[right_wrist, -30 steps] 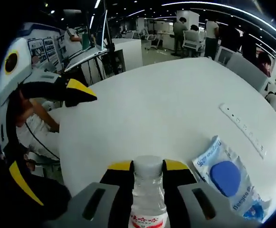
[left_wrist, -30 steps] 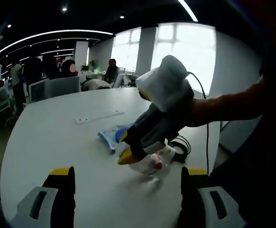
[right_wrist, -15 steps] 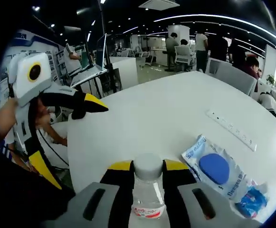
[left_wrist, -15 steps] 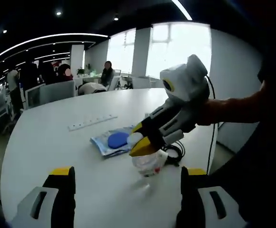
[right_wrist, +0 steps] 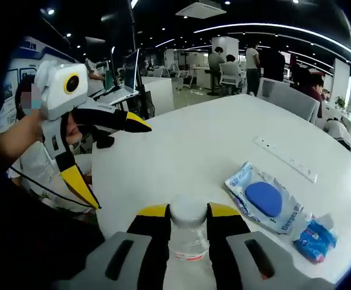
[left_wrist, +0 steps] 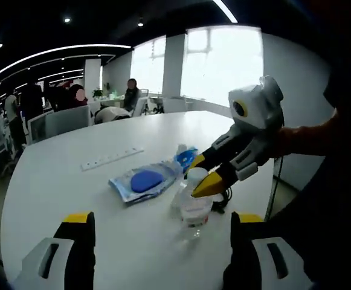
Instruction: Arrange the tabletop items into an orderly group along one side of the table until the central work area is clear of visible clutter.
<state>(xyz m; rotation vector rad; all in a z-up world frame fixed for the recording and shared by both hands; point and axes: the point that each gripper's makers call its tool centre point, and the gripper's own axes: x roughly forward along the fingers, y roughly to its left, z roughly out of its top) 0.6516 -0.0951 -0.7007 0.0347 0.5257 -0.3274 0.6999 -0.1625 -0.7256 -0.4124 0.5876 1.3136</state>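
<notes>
A clear water bottle [right_wrist: 187, 248] with a white cap and a red label stands upright between my right gripper's [right_wrist: 187, 212] jaws, which are shut on its neck. In the left gripper view the same bottle [left_wrist: 195, 205] sits near the table's right edge, with the right gripper [left_wrist: 203, 176] reaching in from the right. My left gripper [left_wrist: 163, 219] is open, with nothing between its jaws, short of the bottle. It also appears in the right gripper view as the left gripper [right_wrist: 115, 160], held by a hand beyond the table's left edge.
A clear packet holding a blue disc [left_wrist: 142, 181] [right_wrist: 263, 198] lies on the white round table [left_wrist: 60, 181]. Beside it are a small blue packet [left_wrist: 186, 157] [right_wrist: 314, 232] and a white power strip [left_wrist: 112, 159] [right_wrist: 284, 159]. A black cable [left_wrist: 225, 194] coils at the table edge. People and chairs are beyond the table.
My right gripper has swung the bottle from a tilted pose to upright and drawn back toward the table's right edge. The left gripper stays open.
</notes>
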